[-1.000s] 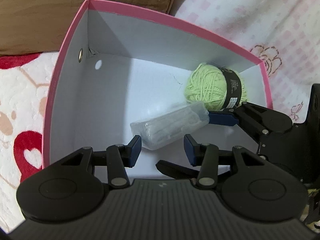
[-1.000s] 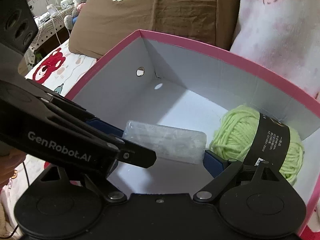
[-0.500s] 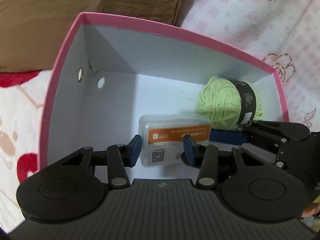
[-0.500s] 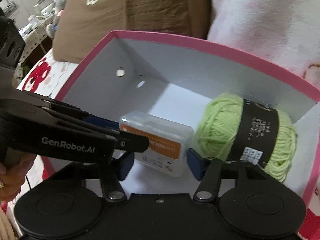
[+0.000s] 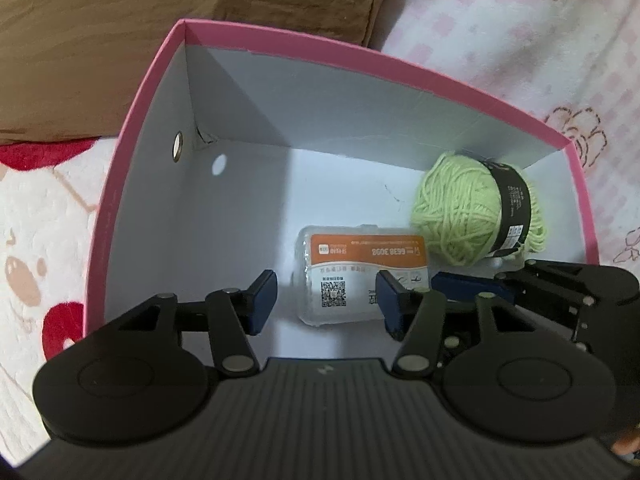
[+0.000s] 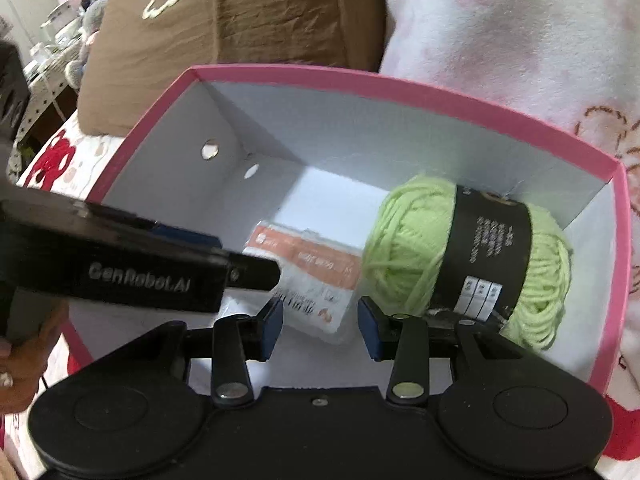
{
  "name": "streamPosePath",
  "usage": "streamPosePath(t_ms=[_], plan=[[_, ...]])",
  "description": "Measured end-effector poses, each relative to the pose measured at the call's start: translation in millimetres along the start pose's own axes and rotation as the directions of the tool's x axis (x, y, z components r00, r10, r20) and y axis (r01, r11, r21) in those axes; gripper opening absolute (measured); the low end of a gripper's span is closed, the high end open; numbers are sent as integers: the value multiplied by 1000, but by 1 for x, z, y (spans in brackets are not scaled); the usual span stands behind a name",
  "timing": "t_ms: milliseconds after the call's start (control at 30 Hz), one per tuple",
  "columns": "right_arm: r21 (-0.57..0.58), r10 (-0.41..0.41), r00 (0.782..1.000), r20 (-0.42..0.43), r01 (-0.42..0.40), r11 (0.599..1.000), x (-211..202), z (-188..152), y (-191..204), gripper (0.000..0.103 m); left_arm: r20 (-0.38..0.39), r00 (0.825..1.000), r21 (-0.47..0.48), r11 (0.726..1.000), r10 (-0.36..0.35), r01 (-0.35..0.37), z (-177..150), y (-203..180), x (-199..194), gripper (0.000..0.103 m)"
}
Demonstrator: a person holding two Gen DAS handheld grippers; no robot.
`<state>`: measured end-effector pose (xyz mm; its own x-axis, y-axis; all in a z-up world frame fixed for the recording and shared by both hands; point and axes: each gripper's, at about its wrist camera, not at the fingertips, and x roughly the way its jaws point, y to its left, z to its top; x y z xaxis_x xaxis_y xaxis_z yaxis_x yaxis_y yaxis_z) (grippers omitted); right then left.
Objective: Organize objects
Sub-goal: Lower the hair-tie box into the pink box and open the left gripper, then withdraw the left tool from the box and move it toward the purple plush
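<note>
Both grippers are hanging over the pink box (image 5: 132, 184), which is sitting on a bed. The case (image 5: 360, 276), a clear plastic one with an orange label, is lying flat on the box floor, just beside the green yarn (image 5: 476, 212) in the far right corner.

The left gripper (image 5: 326, 304) is standing partly open above the near end of the case; its jaws have just been opening, and the pads look clear of the plastic, so it seems to be holding nothing. The right gripper (image 6: 320, 322) is also partly open with nothing pinched; its jaws have just been closing, and the case's corner is showing through the gap below them.

The step appears to be letting the case settle. Doing it well probably means lifting both grippers straight up, without dragging a pad across the lid or nudging the yarn, and checking that the case is lying flat.

The near wall of the box is being hidden by the gripper bodies. The left gripper is covering part of the case in the right view. Whether case and yarn are touching is hard to tell, and the label print is too small to read
</note>
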<state>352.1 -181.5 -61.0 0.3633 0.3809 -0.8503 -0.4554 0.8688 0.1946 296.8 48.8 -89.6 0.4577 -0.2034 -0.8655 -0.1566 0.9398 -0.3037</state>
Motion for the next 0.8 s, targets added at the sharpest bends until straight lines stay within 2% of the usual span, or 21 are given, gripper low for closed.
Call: streamPosePath(t_ms=[67,167,233,367,533,600,700,800], plan=[[-28,2,1000,-2,-3,1000,1,-3,4,46,-17,1000,-6,1000,-13,13,-2,-1,3,42],[-48,-30,999,14,31,998,1,-5,9,41,9,1000,3,1000,7,-7,-2,-5,3,37],[-29,-62,997,35,63,998,2,-4,8,38,21,1000,-10,1000,2,-2,0,-4,3,36],[13,-66,997,44,65,998,3,0,4,38,48,999,-8,1000,17,-16,2,-6,3,36],[-7,-88,994,61,88,996,2,-3,8,38,59,998,-2,1000,26,-26,-2,-10,0,37],[-10,-108,990,95,109,994,-5,-5,9,38,62,998,-19,999,29,-28,-4,-9,-4,40],[-15,-101,987,125,103,995,-14,-10,9,39,88,995,-6,999,42,-41,-10,-13,-16,41],[-16,-83,984,156,86,996,-32,-18,10,39,87,996,2,1000,8,-8,-13,-17,-33,41]])
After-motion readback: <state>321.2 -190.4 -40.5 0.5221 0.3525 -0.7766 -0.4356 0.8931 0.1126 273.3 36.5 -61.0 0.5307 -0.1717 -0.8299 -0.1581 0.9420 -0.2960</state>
